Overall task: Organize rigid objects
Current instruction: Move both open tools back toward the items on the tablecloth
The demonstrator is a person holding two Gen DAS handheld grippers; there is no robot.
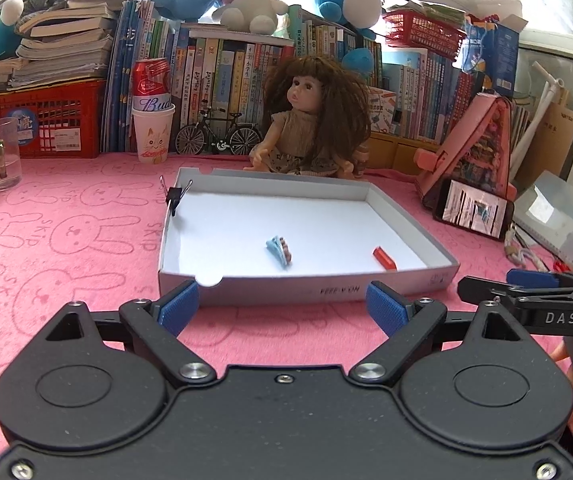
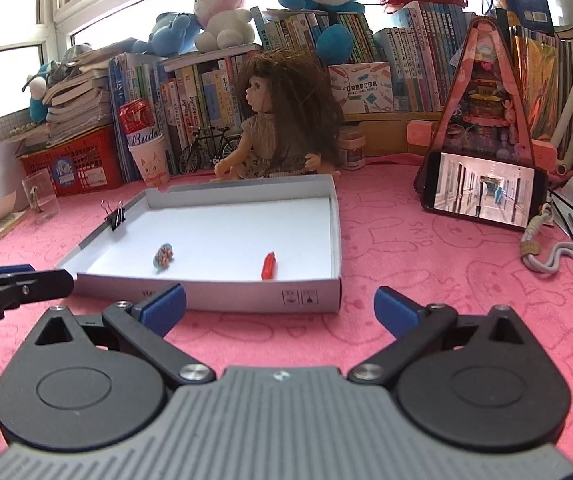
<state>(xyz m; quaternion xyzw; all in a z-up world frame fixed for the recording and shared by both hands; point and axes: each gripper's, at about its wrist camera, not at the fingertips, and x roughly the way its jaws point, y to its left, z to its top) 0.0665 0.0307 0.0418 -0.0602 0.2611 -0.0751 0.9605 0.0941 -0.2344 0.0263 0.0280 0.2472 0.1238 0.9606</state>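
Both grippers hover empty just near of the shallow white box (image 1: 406, 216): left gripper (image 1: 282, 308) jaws wide apart, right gripper (image 2: 280, 306) same. Two small items lie on the box floor: a blue hair clip (image 1: 279, 250) near centre and a red piece (image 1: 385, 259) to its right by the near wall. A black binder clip (image 1: 175, 199) is clamped on the left wall. Step in hand looks like approach to pick one small item. Best bet: come in over the near wall, descend steeply, straddle the item across its narrow side. The red piece sits close to the near wall, so finger clearance is tight there; the hair clip has open floor all round. Doll (image 1: 310, 120) touches the far wall; phone (image 2: 482, 194) stands well right.
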